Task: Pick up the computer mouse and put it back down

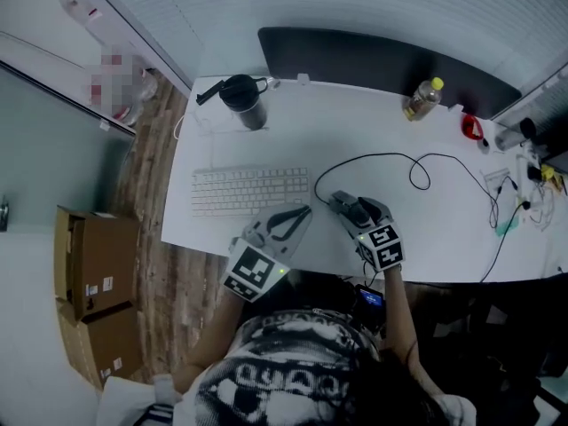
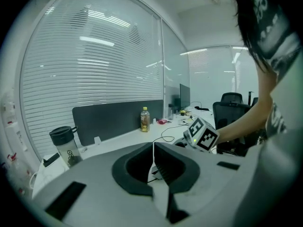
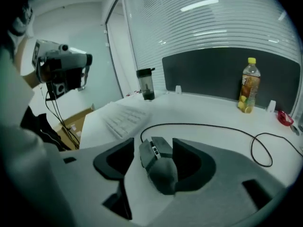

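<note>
The dark grey computer mouse (image 1: 349,208) lies on the white desk (image 1: 426,238), right of the keyboard, and its black cable (image 1: 382,156) loops away toward the back. My right gripper (image 1: 357,206) stands over it, open, with one jaw on each side. In the right gripper view the mouse (image 3: 159,167) sits between the pads of the right gripper (image 3: 152,148), with a clear gap at the left pad. My left gripper (image 1: 306,209) hovers at the desk's front edge just left of the mouse, shut with nothing in it. Its pads meet in the left gripper view (image 2: 153,145).
A white keyboard (image 1: 251,190) lies left of the mouse. At the back stand a dark shaker cup (image 1: 244,98), a yellow drink bottle (image 1: 423,98) and a dark partition (image 1: 373,60). Small clutter and cables (image 1: 510,193) crowd the right end. Cardboard boxes (image 1: 89,273) sit on the floor, left.
</note>
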Motion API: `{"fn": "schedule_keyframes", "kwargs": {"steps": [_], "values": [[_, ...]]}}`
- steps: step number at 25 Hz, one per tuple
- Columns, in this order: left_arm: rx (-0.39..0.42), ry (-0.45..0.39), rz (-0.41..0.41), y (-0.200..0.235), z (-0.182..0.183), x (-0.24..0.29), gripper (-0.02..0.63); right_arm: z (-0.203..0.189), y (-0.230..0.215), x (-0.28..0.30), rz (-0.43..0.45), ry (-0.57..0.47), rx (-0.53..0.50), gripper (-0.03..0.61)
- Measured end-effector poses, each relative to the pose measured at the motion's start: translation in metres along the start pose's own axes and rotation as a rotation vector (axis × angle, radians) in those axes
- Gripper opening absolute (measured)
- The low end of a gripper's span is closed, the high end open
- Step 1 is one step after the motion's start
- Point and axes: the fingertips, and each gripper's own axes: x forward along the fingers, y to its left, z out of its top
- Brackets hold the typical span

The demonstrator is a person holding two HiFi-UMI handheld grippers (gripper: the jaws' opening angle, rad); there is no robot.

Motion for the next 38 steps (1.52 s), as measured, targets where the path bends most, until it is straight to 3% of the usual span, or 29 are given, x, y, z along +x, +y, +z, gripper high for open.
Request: {"fn": "schedule_keyframes", "kwargs": {"steps": [7,11,18,23,29,38], "values": [[-0.026,0.014,0.076,0.005,-0.008,-0.004,0.005,-0.025,-0.006,0.029,0.079,0.119,-0.117,0.336],[-0.041,0.021,0.100,0.003,-0.011,-0.007,0.005,-0.031,-0.002,0.040,0.121,0.157,-0.168,0.336],[-0.051,0.044,0.117,0.003,-0.021,-0.016,0.005,-0.037,-0.001,0.048,0.091,0.165,-0.208,0.321],[-0.043,0.048,0.105,0.007,-0.022,-0.022,0.005,-0.036,0.001,0.045,0.077,0.171,-0.161,0.314],[-0.007,0.041,0.039,0.010,-0.018,-0.024,0.005,-0.015,0.013,0.021,0.004,0.090,-0.060,0.314],[0.070,0.016,-0.124,0.000,-0.007,-0.029,0.005,0.033,0.022,-0.048,-0.200,-0.108,0.098,0.314]]}}
